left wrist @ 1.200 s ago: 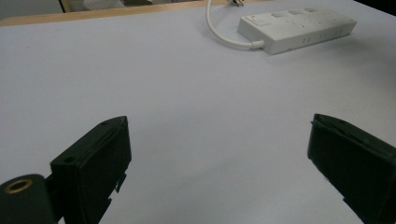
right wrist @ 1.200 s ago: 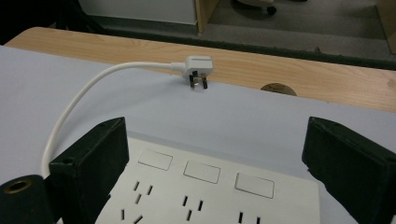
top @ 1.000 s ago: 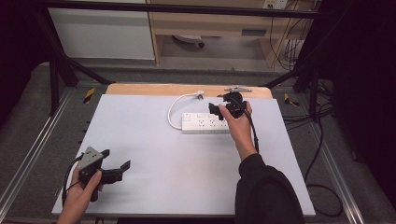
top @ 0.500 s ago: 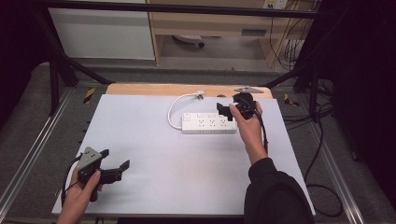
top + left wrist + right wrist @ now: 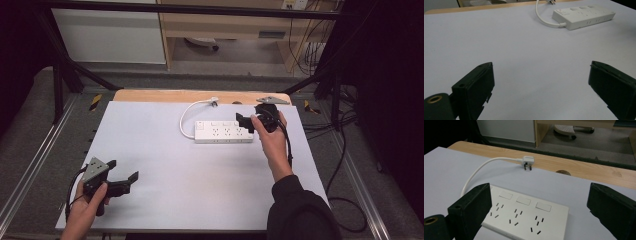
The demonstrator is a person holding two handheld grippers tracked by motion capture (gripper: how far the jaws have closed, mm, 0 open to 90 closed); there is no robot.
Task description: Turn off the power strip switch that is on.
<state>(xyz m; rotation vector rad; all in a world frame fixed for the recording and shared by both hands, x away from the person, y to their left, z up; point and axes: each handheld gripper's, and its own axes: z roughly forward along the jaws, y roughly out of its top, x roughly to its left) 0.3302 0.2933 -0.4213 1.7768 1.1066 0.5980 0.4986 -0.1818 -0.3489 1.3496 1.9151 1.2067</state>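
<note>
Right gripper has slid fwd w/ fingers apart over the power strip's end, prob lining up a grab; left gripper idle, fingers apart.

High view: fixed overhead, facing forward and down across the pale grey table top. Gripper views: low, near the surface. Shared by all: white three-socket power strip, closest from the right.

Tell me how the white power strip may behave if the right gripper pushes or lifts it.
The power strip lies flat and boxy, so it would probably slide, not roll. Its cable curves loosely and would likely trail floppily. The right gripper hovers there, jaws open.
</note>
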